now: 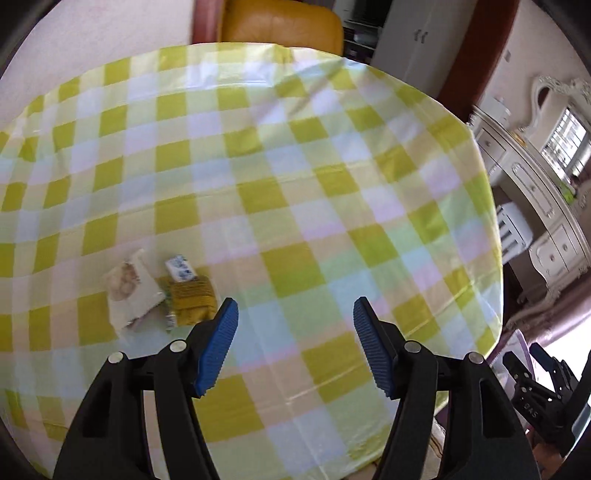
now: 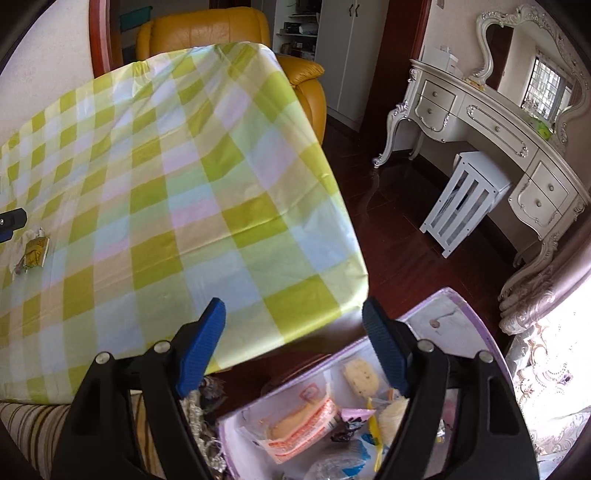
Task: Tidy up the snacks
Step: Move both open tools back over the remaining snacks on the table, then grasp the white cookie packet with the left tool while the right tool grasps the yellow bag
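Note:
Three snack packets lie together on the checked tablecloth [image 1: 295, 166]: a white packet [image 1: 127, 288], a small blue-and-white packet [image 1: 181, 269] and a mustard-yellow packet [image 1: 192, 299]. My left gripper [image 1: 295, 332] is open and empty, just right of and nearer than them. My right gripper [image 2: 293, 332] is open and empty, over the table's near right corner and above a lilac box [image 2: 436, 314] holding several wrapped snacks [image 2: 303, 421]. The yellow packet also shows far left in the right wrist view [image 2: 35, 253].
A yellow leather armchair [image 2: 207, 29] stands behind the table. A white dresser [image 2: 491, 125] with a mirror and a white slatted stool [image 2: 461, 203] stand to the right on dark wood floor. A striped cushion [image 2: 29, 424] sits below the table's near edge.

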The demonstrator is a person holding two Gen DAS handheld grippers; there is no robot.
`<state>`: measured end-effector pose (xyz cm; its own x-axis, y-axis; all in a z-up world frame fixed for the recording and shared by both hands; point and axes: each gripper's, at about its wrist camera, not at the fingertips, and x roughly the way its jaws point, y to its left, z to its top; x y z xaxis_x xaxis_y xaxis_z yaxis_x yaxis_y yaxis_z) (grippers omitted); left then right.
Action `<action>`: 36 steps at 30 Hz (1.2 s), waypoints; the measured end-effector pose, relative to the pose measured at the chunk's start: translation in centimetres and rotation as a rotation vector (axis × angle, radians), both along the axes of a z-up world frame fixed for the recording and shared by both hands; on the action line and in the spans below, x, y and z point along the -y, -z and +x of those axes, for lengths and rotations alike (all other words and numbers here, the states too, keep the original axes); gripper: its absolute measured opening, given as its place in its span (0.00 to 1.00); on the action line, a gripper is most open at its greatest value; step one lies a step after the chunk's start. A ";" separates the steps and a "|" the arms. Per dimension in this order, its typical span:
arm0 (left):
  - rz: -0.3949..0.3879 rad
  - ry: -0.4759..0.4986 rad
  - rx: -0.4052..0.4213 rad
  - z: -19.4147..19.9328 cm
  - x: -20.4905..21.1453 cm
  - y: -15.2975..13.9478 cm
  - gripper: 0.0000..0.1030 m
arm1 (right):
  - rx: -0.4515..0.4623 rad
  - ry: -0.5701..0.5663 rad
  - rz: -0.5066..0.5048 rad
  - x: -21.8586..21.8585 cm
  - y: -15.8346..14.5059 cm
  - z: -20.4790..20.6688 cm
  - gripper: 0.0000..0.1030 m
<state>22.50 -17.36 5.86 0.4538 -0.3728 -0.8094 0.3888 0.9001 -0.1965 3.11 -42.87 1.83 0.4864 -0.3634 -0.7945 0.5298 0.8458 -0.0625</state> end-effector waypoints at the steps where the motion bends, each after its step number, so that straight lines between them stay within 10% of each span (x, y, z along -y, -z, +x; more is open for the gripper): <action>1: -0.002 -0.042 -0.007 1.1 -1.7 0.2 0.61 | 0.007 -0.018 0.008 -0.7 -0.2 0.8 0.74; 9: -0.008 -0.328 -0.093 7.3 -11.6 3.4 0.76 | 0.056 -0.171 0.069 -6.3 -1.5 6.8 0.75; 19: 0.079 -0.337 -0.160 10.1 -11.8 7.1 0.74 | 0.074 -0.360 0.148 -13.4 -1.5 13.2 0.80; 26: 0.128 -0.267 -0.140 10.4 -10.5 7.1 0.52 | 0.051 -0.442 0.205 -17.7 -0.1 16.6 0.81; 36: -0.038 -0.242 -0.180 10.5 -12.4 6.8 0.20 | 0.012 -0.502 0.254 -22.2 2.3 20.9 0.81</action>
<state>33.01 -4.98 -0.93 0.3840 -0.3026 -0.8724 0.1199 0.9531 -0.2778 23.96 -20.63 -0.45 0.5600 0.1165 -0.8203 0.0581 0.9821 0.1791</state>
